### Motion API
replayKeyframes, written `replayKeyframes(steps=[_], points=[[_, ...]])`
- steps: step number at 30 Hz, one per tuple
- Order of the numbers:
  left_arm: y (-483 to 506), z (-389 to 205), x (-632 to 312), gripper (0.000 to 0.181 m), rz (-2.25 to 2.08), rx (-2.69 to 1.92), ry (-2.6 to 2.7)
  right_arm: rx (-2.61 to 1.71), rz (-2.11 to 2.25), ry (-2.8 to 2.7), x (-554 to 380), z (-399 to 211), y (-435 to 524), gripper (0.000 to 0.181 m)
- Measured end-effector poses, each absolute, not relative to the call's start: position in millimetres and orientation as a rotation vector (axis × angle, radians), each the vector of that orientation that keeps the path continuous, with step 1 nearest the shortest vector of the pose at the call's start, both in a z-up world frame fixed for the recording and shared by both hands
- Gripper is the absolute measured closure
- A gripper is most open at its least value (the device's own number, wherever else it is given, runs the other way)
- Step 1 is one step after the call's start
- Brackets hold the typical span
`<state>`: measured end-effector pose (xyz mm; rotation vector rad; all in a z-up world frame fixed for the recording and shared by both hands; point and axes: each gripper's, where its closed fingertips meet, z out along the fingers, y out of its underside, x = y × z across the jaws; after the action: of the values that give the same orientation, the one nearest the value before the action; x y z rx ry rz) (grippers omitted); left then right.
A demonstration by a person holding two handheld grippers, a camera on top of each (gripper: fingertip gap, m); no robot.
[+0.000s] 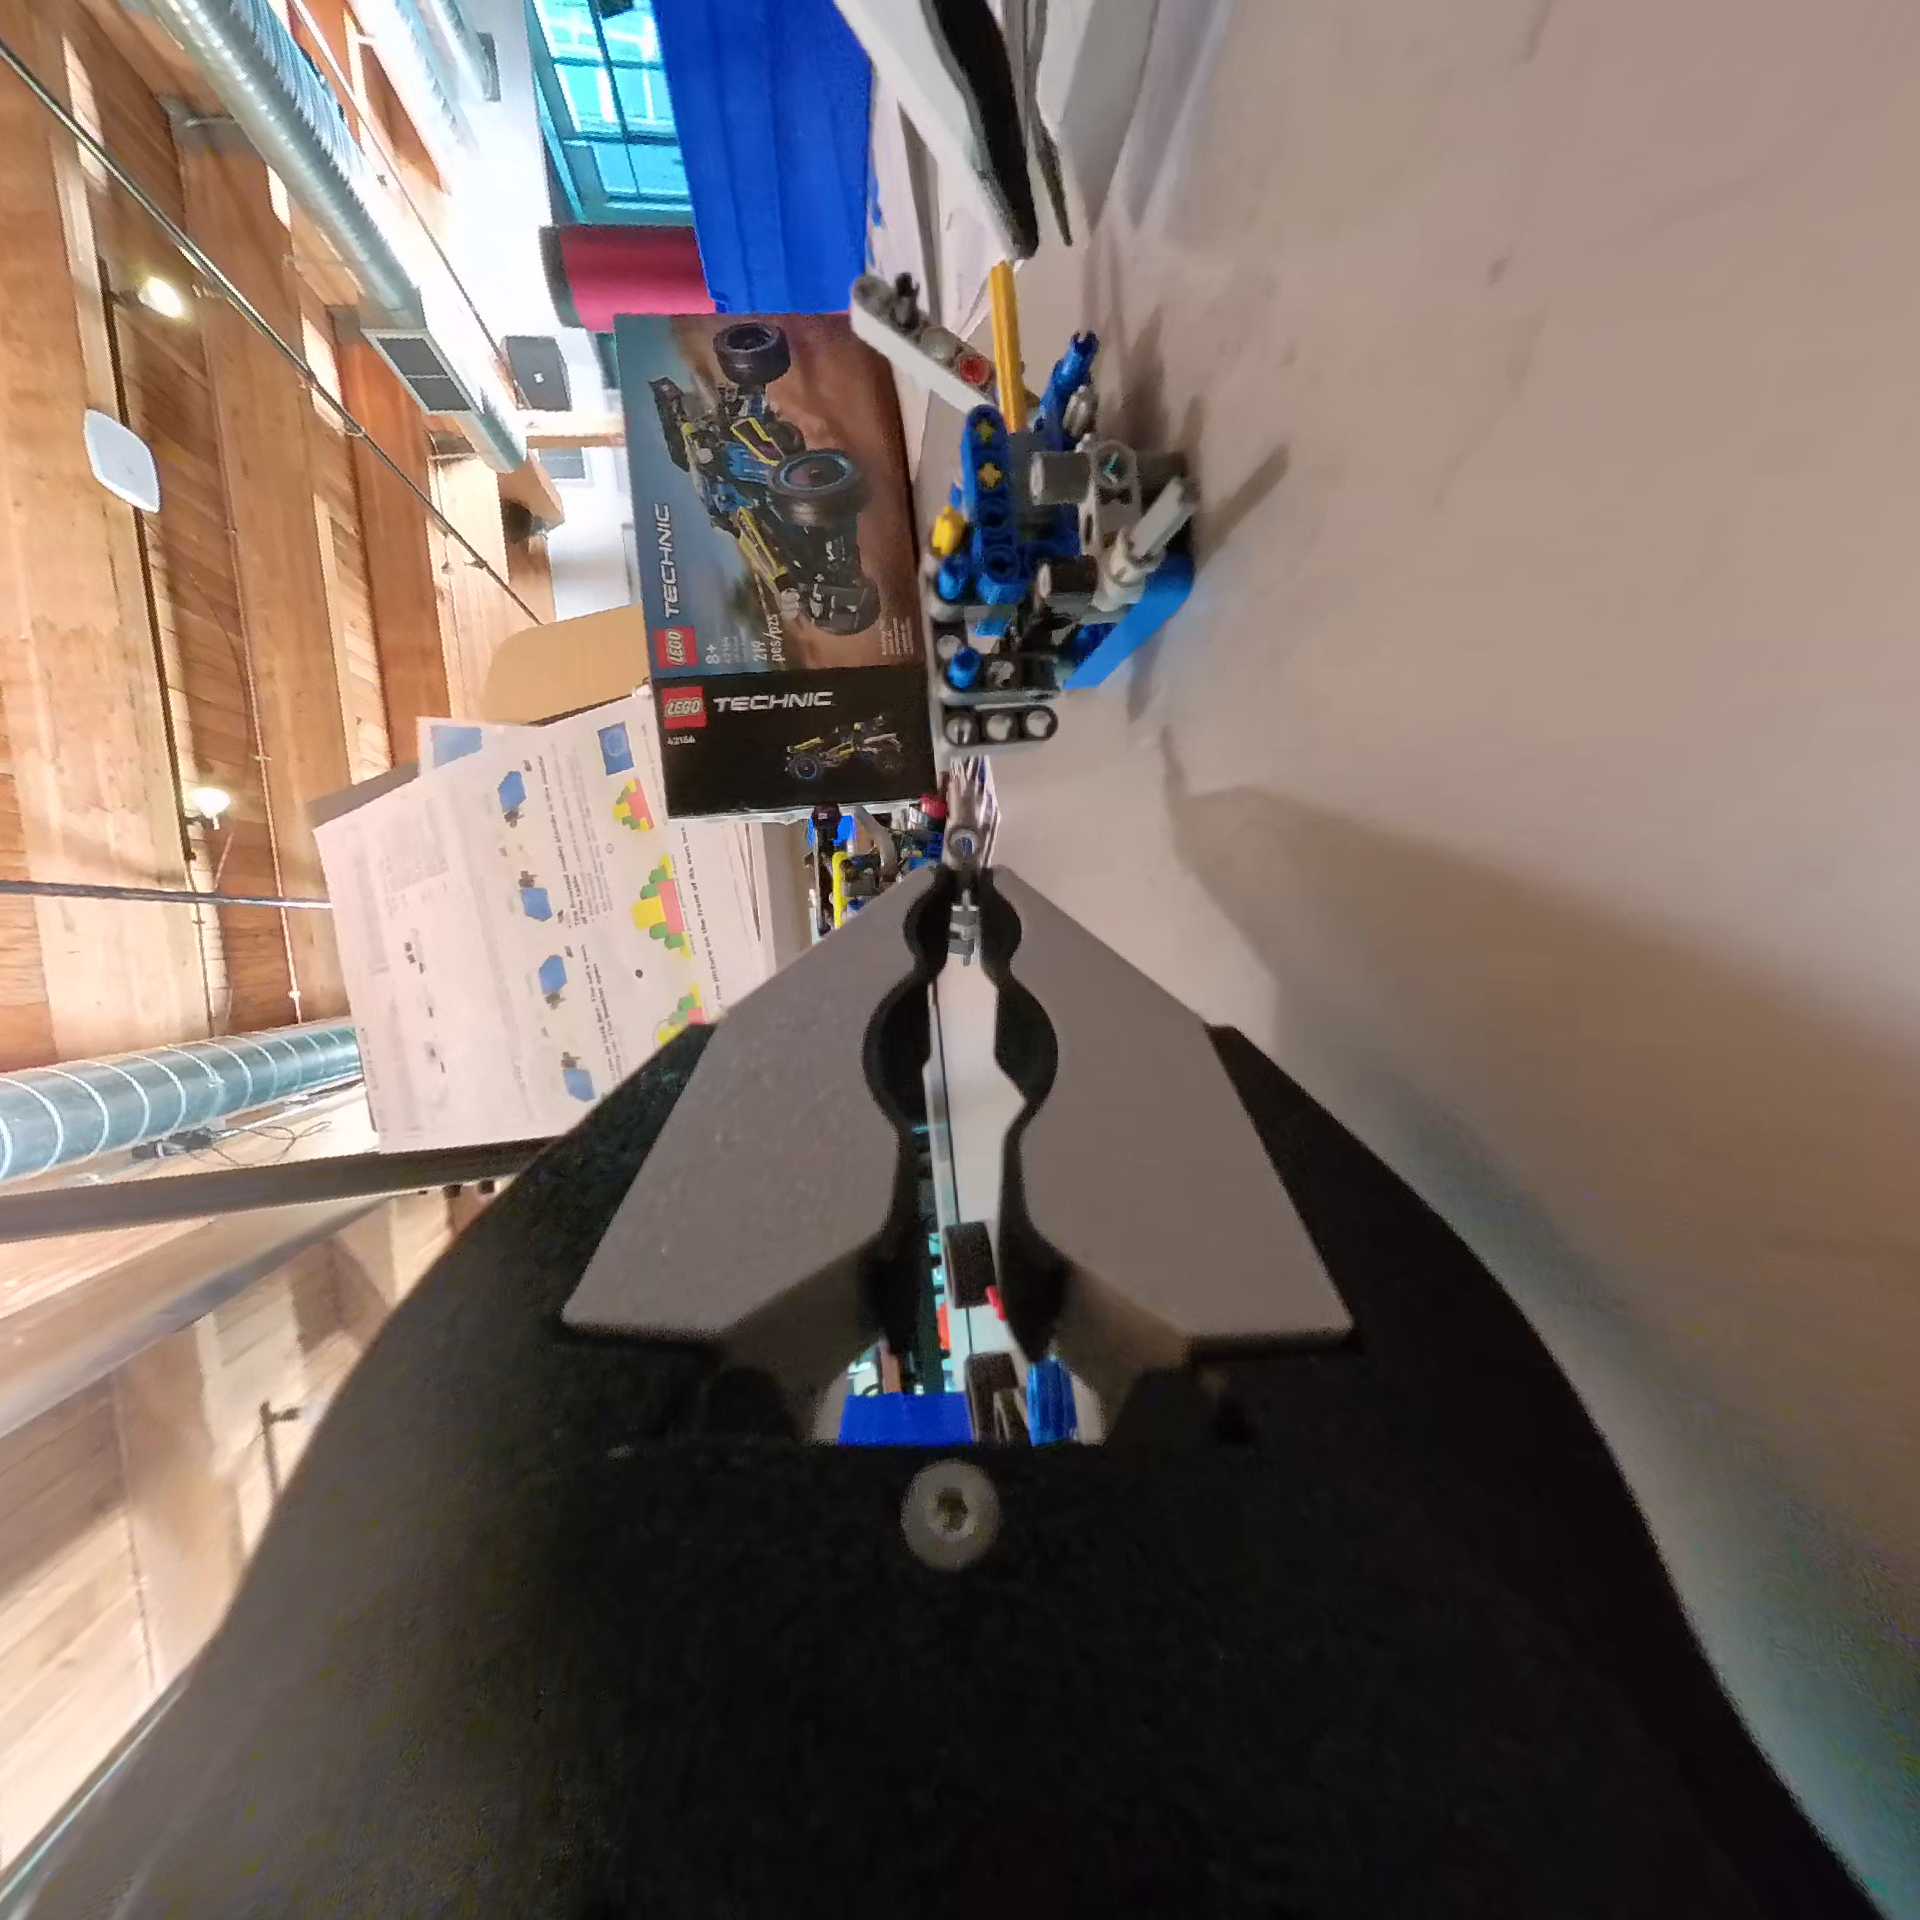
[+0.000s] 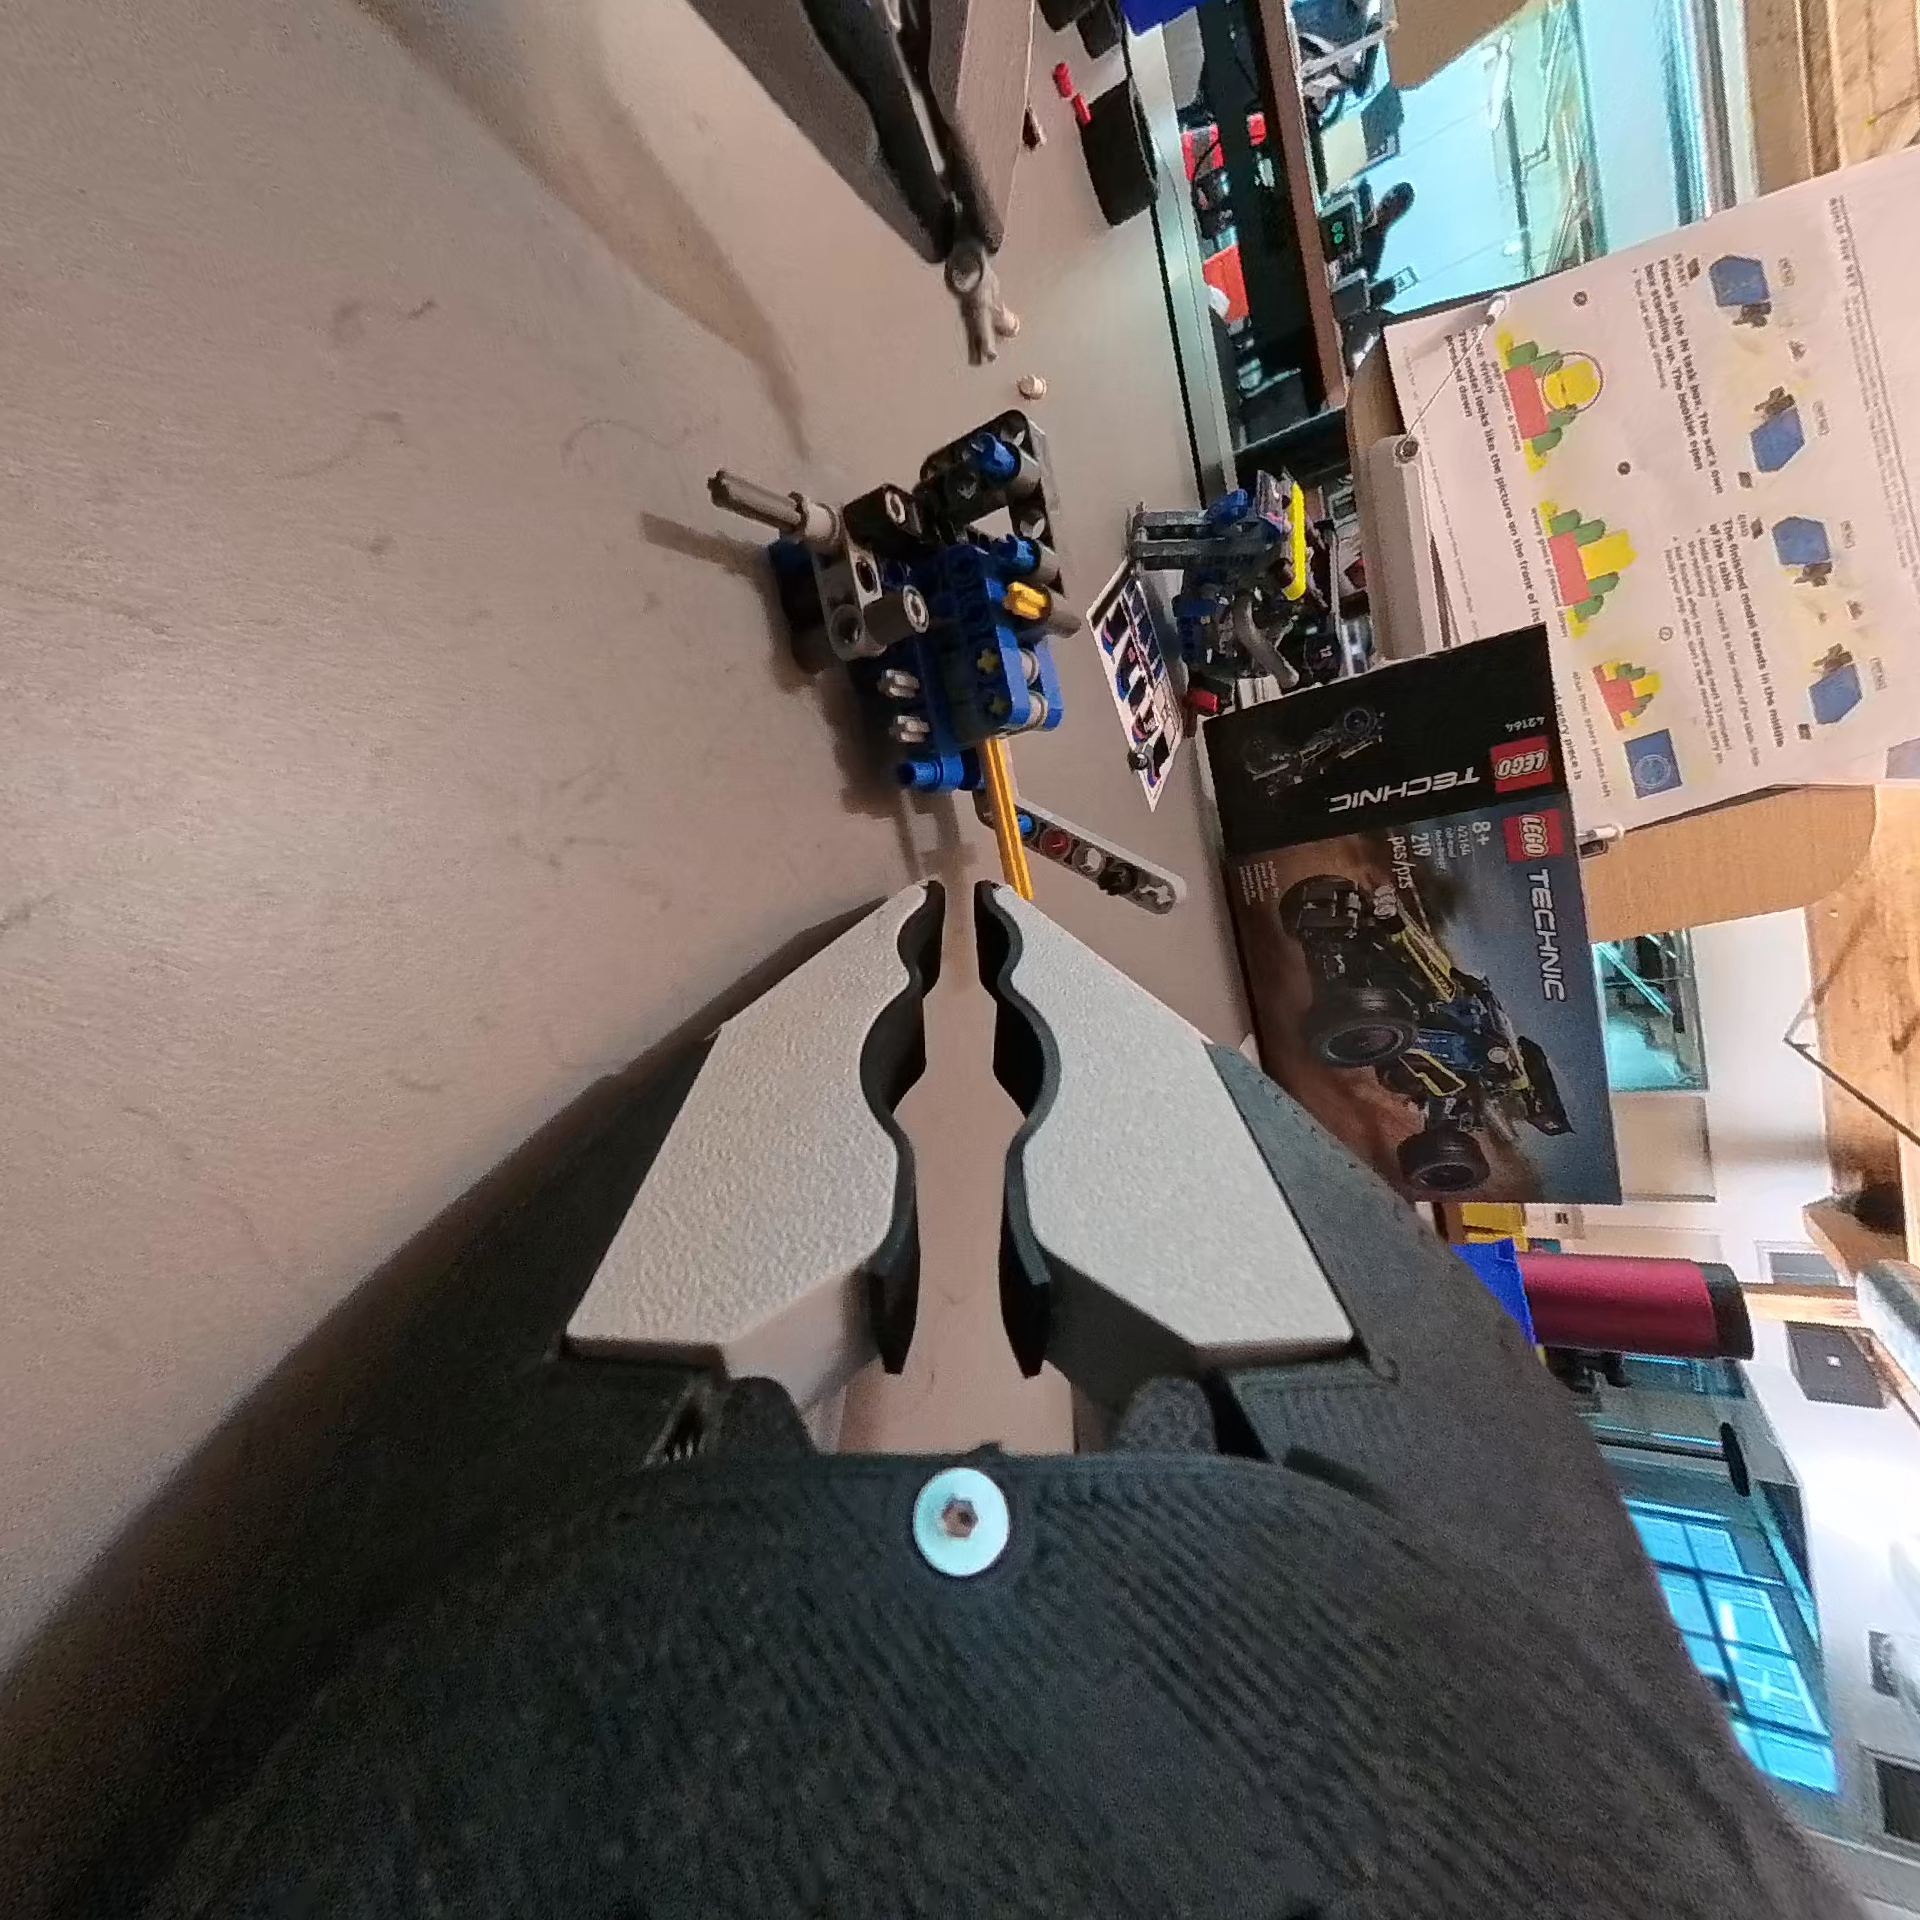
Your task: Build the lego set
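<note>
The left gripper (image 1: 961, 904) has its fingers closed on a small grey pin (image 1: 961, 920), which is pinched at the very tips and sticks out a little in front of them. In the right wrist view this same gripper shows farther off at the top, with the grey pin (image 2: 971, 281) at its tip, just over the bench (image 2: 364, 520). The right gripper (image 2: 958, 902) holds nothing; its fingers stand slightly apart, with a narrow gap through which the bench is seen. The model (image 2: 935, 623), a half-built block of blue, black and grey parts, lies on the bench between the two grippers, apart from both. A grey axle (image 2: 769, 504) sticks out of it on one side. A yellow rod (image 2: 1006, 831) comes out of the model toward the right gripper and ends just beside its fingertips; I cannot tell if it touches them. A light grey beam (image 2: 1101, 862) with holes lies beside the rod. Near the model there is a sticker sheet (image 2: 1138, 686) flat on the bench, and behind it another small assembly (image 2: 1226, 582). The box (image 2: 1423, 914) of the set stands at the back of the bench, and a printed sheet (image 2: 1683, 499) with coloured drawings stands next to it. In the left wrist view the model (image 1: 1049, 561) and the box (image 1: 779, 561) are seen too, with some blur
</note>
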<state>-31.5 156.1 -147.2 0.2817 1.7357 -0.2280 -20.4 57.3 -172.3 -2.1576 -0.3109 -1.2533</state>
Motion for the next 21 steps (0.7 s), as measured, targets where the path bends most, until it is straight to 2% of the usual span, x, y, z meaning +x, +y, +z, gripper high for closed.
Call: replayKeyframes(steps=[21], points=[[145.1, -156.3, -37.0, 0.18, -0.184, 0.378, 1.746, -2.165, -1.357, -0.387, -18.8, -173.1, 58.0, 0.18]])
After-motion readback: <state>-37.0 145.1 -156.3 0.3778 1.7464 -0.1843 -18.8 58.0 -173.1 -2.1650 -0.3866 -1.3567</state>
